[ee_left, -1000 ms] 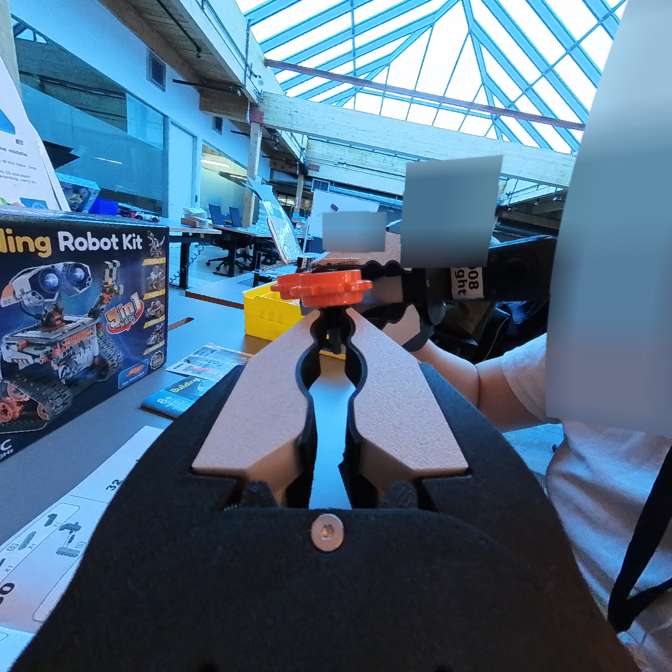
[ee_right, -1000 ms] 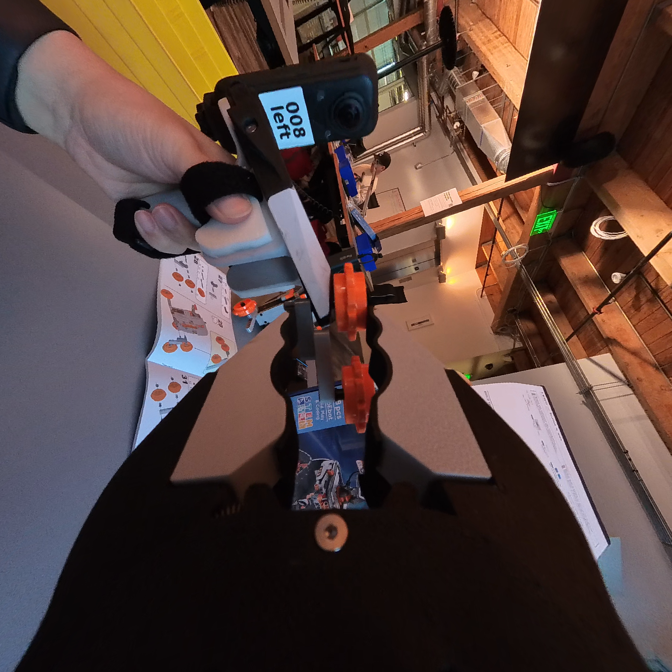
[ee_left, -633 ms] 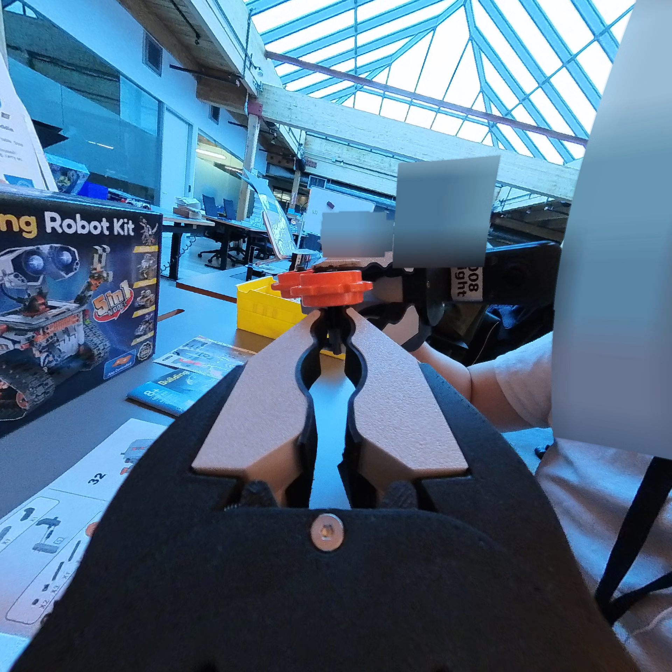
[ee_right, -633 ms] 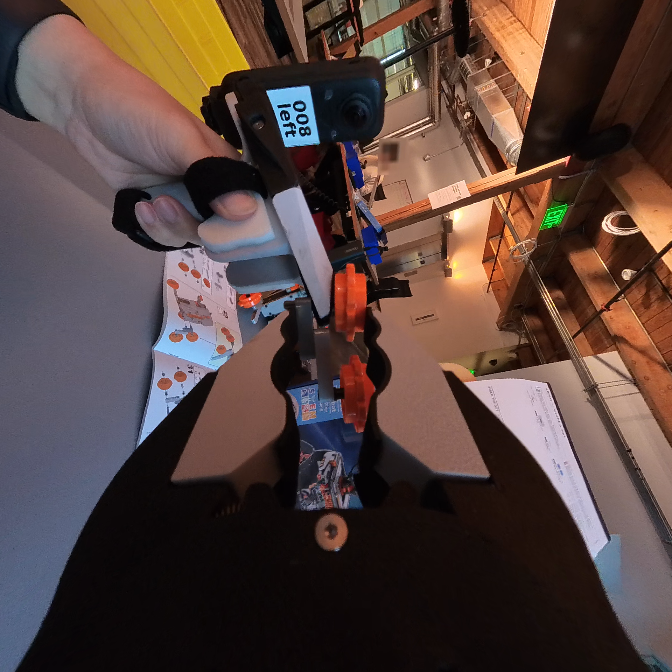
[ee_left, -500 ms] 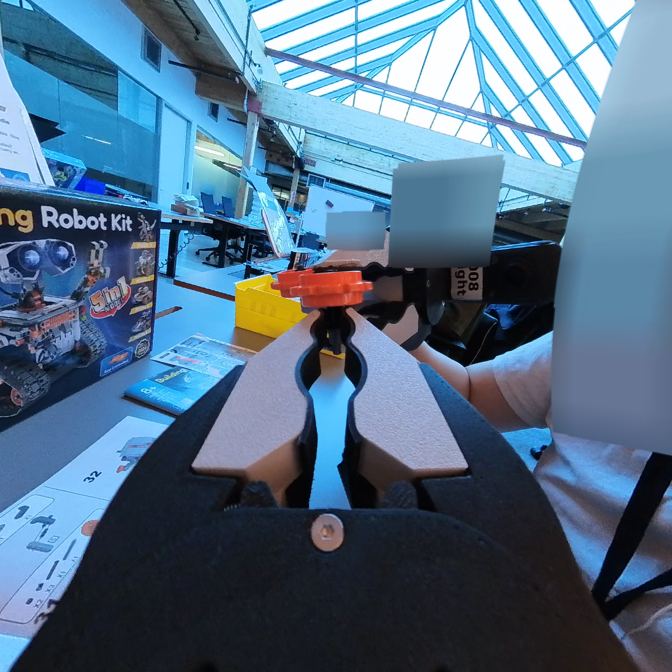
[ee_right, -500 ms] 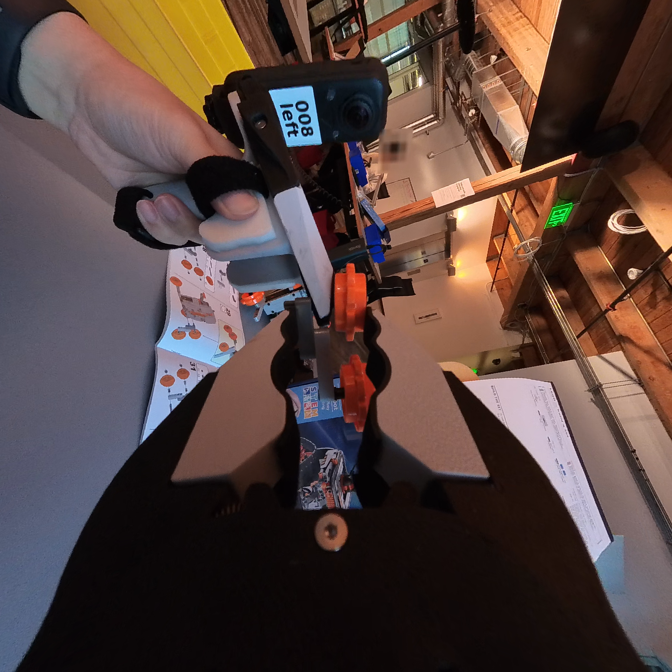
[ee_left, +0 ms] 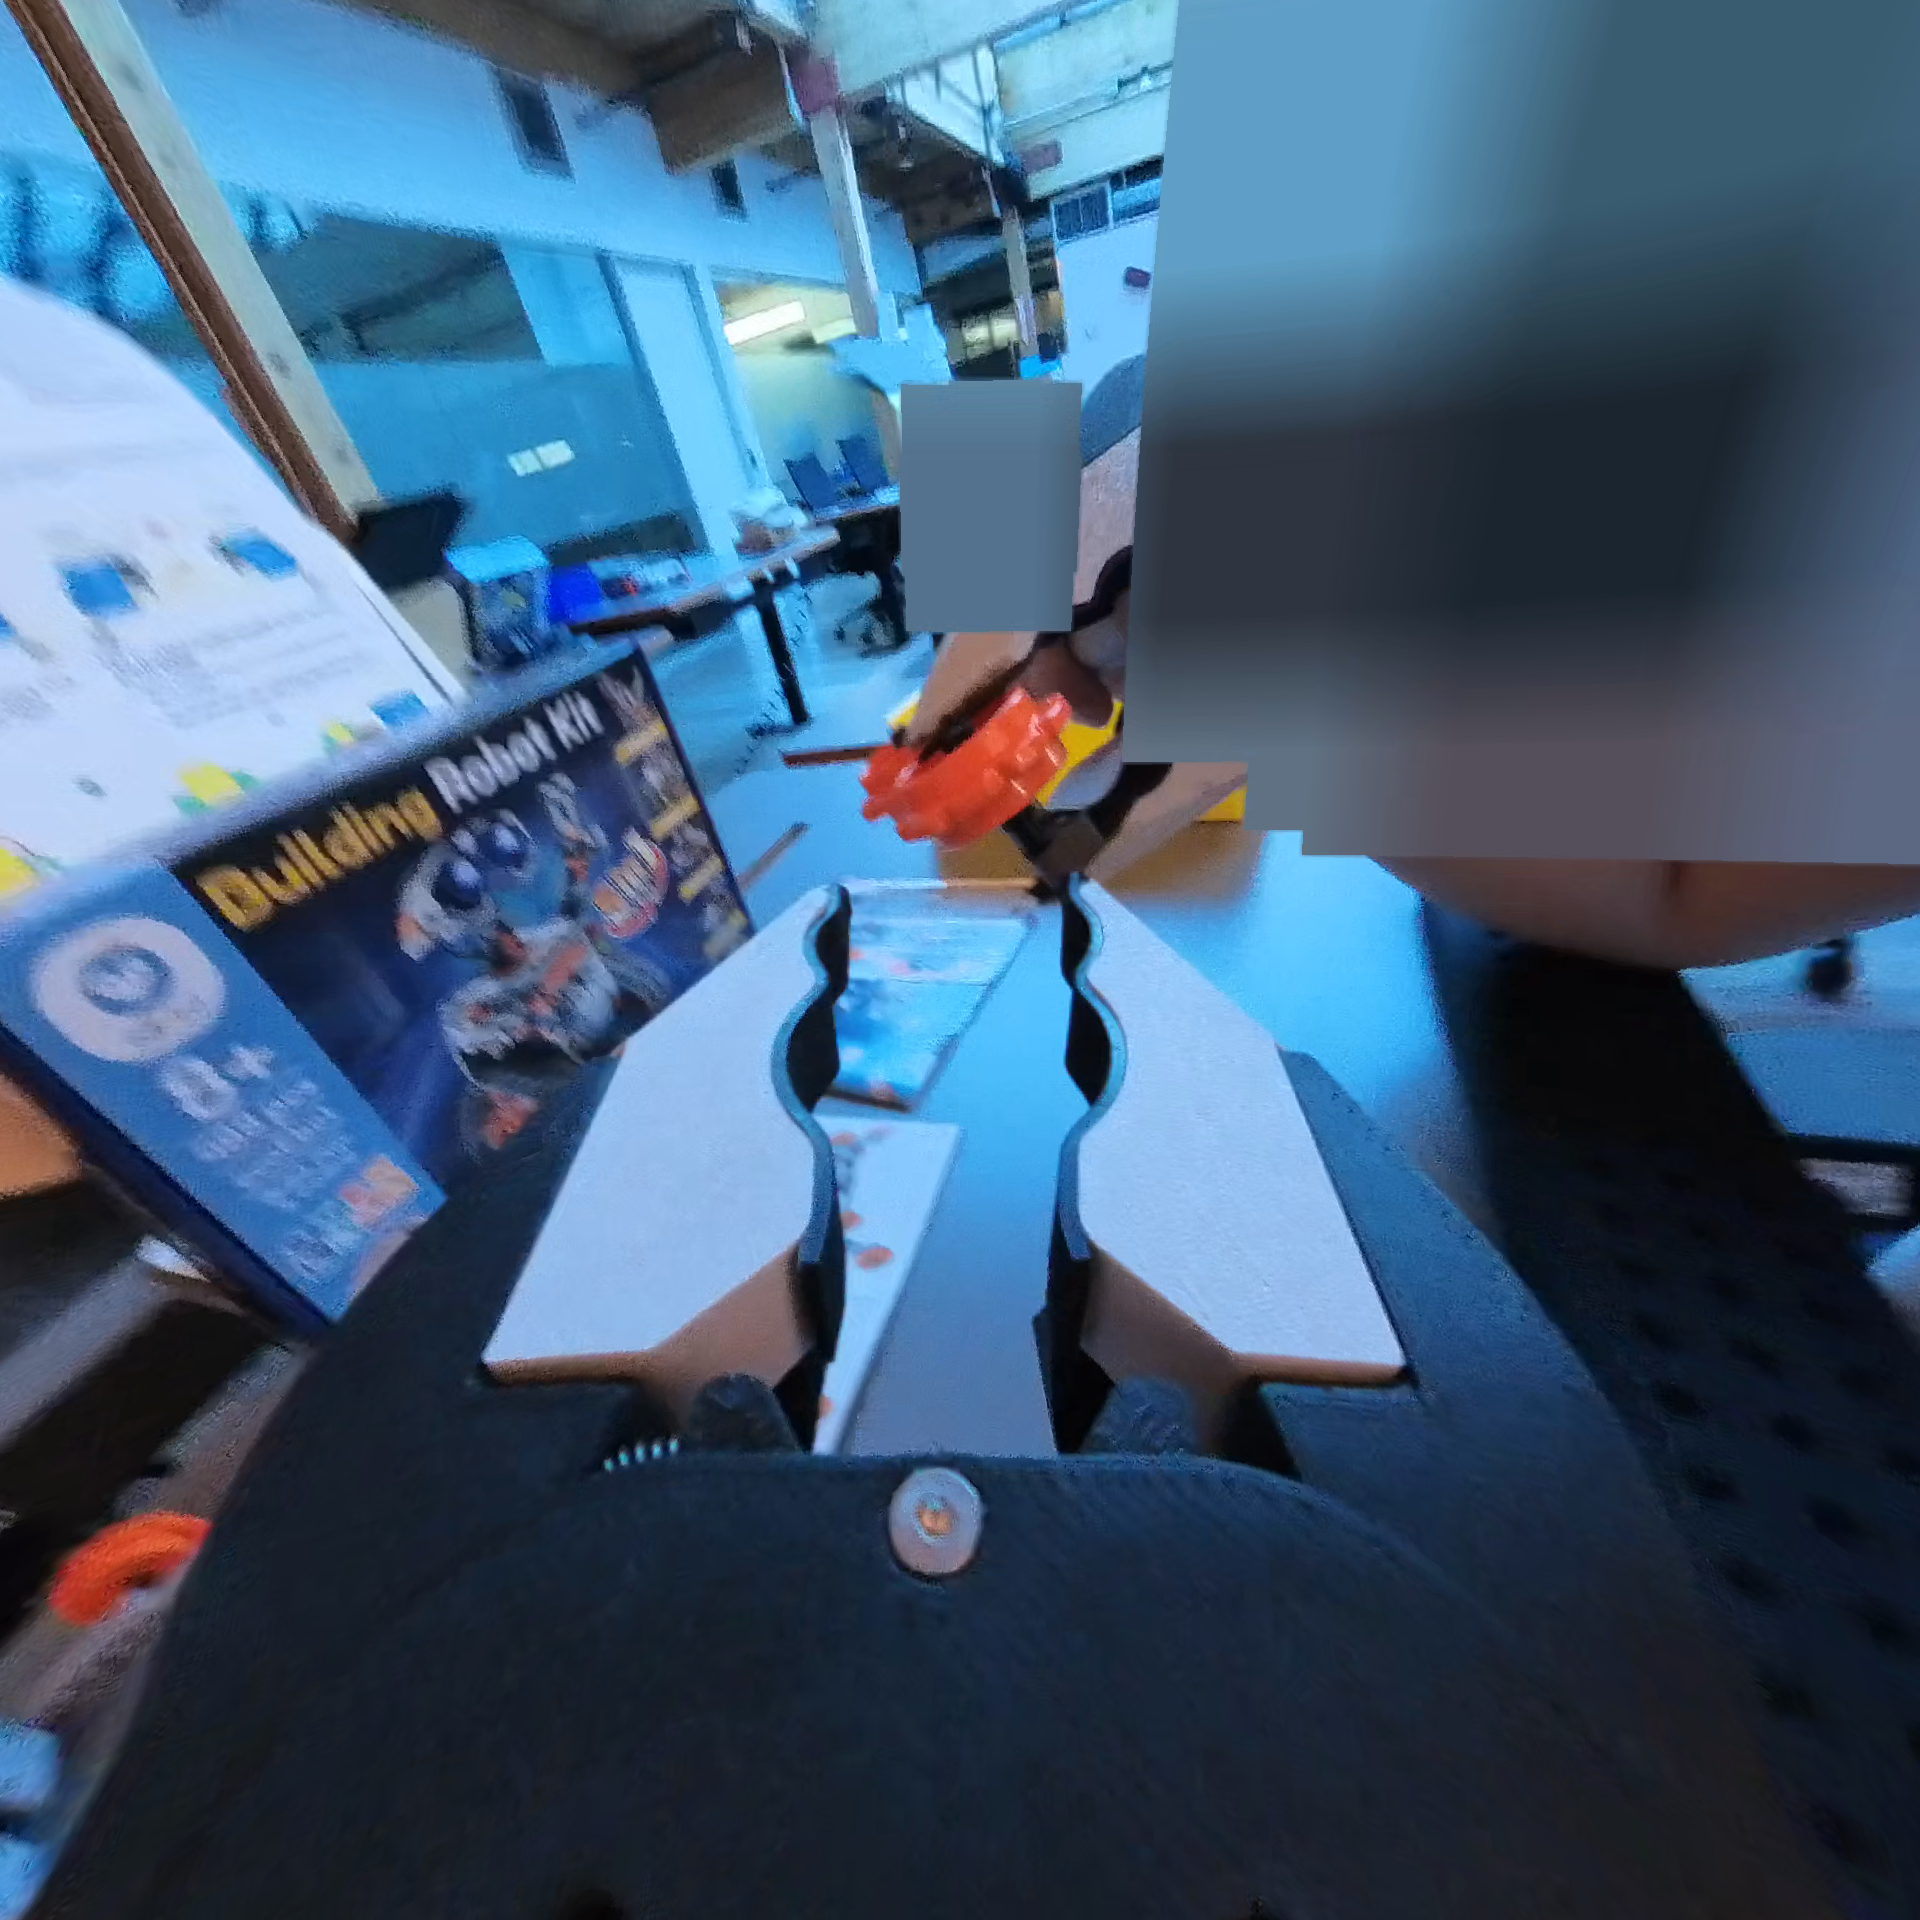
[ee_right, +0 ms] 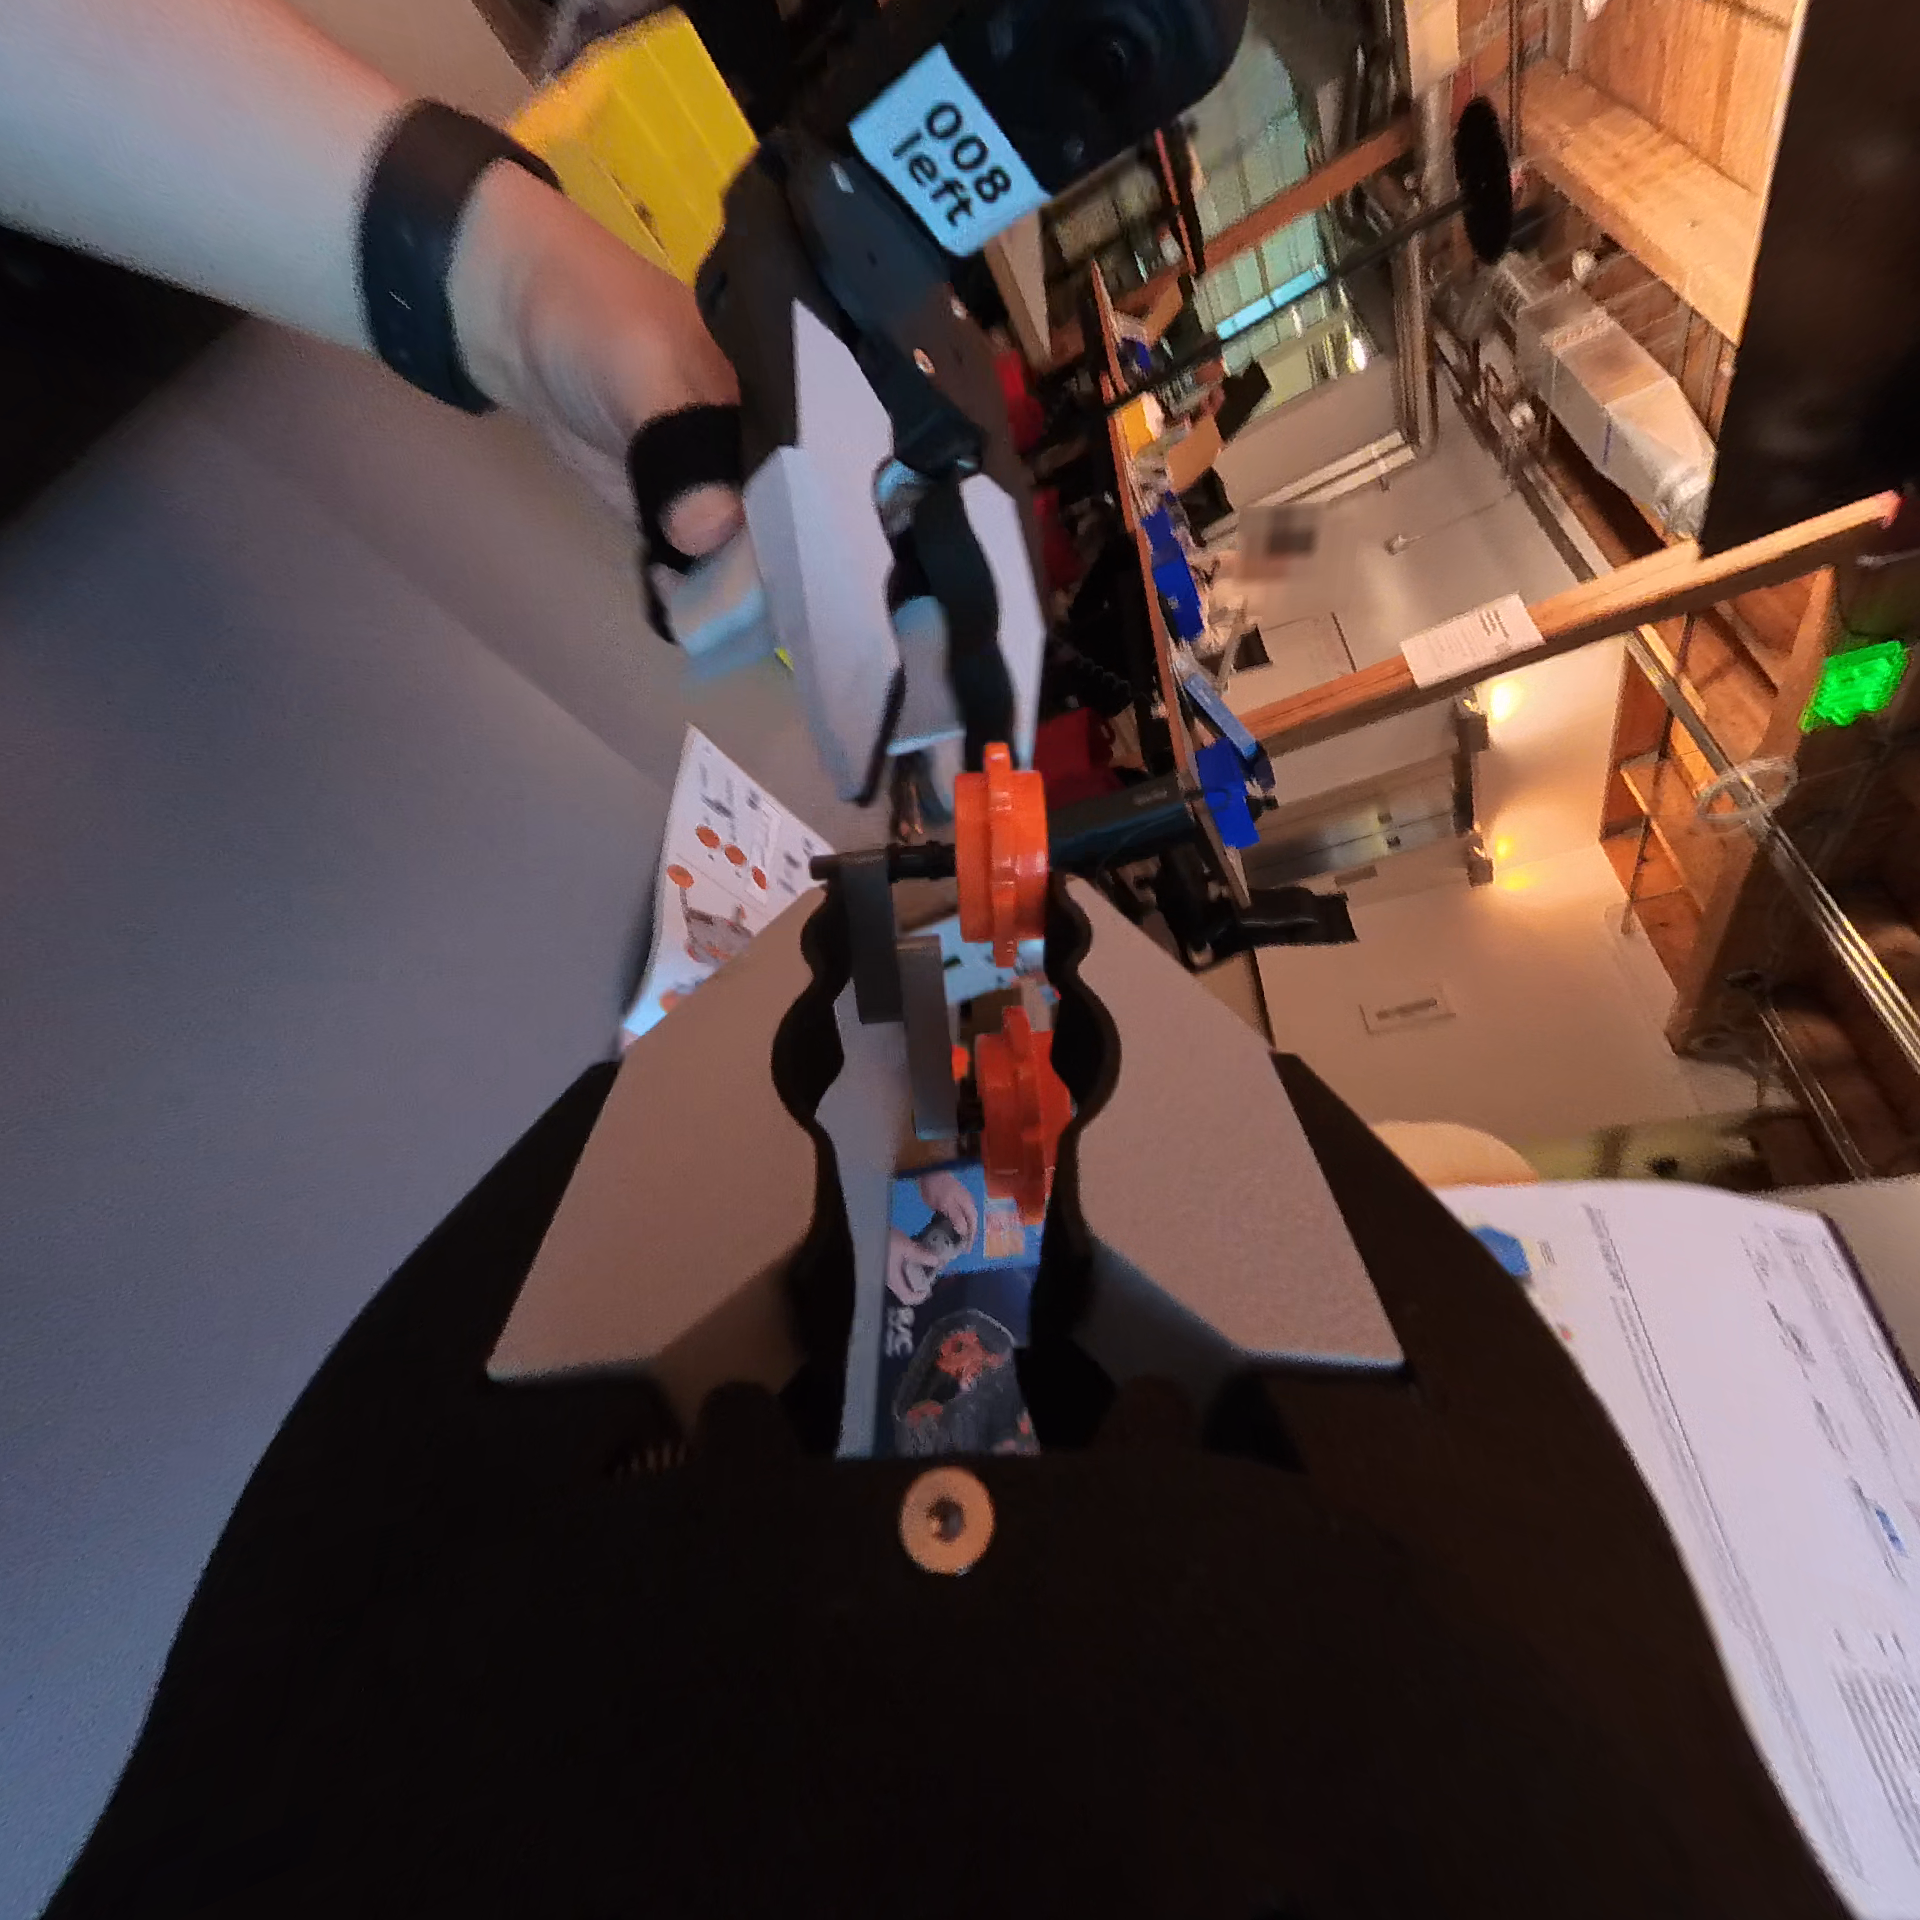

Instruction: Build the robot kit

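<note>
Left gripper (ee_left: 951, 904): jaws spread, nothing between them; tips just short of the orange gear (ee_left: 964, 766), not touching it.
Right gripper (ee_right: 940, 914): closed on a small assembly (ee_right: 935, 997) of grey plates, a black axle and two orange gears, held up off the table.
Far gear (ee_right: 1000, 852): at the fingertips of the right gripper, on the axle.
Near gear (ee_right: 1020, 1112): deeper between the fingers.
Box (ee_left: 416, 977): dark-blue printed kit box, left of the left gripper, standing on the grey table (ee_left: 1299, 966).
Booklets (ee_left: 914, 987): lying flat on the table beyond the left gripper.
Yellow bin (ee_right: 634, 156): far side, behind the person's hand (ee_right: 582, 343).
</note>
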Demonstrator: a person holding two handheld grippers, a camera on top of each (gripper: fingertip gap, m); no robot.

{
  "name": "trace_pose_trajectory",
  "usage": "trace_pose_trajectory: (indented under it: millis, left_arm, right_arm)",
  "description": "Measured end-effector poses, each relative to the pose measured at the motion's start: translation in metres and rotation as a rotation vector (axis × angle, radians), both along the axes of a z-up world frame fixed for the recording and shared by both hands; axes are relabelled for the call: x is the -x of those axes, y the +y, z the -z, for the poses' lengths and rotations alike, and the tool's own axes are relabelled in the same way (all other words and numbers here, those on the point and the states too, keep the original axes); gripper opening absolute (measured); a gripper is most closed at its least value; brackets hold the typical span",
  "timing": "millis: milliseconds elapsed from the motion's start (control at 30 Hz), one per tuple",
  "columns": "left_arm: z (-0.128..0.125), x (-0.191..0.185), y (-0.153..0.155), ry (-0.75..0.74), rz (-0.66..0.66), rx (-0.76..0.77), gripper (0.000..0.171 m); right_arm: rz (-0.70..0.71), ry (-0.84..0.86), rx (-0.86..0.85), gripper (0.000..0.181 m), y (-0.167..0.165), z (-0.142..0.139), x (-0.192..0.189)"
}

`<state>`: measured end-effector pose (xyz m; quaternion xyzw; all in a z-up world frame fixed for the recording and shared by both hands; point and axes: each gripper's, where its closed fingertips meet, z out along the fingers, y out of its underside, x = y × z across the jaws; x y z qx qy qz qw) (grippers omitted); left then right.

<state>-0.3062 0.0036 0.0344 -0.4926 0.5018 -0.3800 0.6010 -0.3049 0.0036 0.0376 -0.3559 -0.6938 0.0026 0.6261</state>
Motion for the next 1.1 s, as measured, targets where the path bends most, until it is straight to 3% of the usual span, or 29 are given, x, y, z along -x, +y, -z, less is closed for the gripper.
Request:
trace_pose_trajectory:
  millis: [100,233,333,533,667,1100]
  left_arm:
    - [-0.019,-0.002,-0.029,-0.03,0.038,-0.191,0.03]
    - [-0.02,-0.004,-0.052,0.027,0.047,-0.339,0.021]
    - [-0.022,-0.002,-0.058,0.055,0.087,-0.343,0.016]
    - [-0.016,-0.003,-0.058,0.122,0.106,-0.344,0.023]
    - [-0.016,-0.002,-0.057,0.101,0.092,-0.346,0.015]
    - [-0.017,-0.001,-0.055,0.097,0.073,-0.371,0.017]
  right_arm:
    - [-0.068,-0.022,0.058,0.038,-0.017,0.0,0.001]
    - [-0.154,-0.04,0.129,0.038,-0.038,0.0,0.003]
    - [-0.188,-0.053,0.151,0.038,-0.046,0.0,0.007]
    - [-0.205,-0.042,0.188,0.037,-0.047,0.001,0.01]
    - [-0.206,-0.046,0.202,0.038,-0.047,0.002,0.011]
    - [-0.218,-0.031,0.208,0.038,-0.047,0.002,0.012]
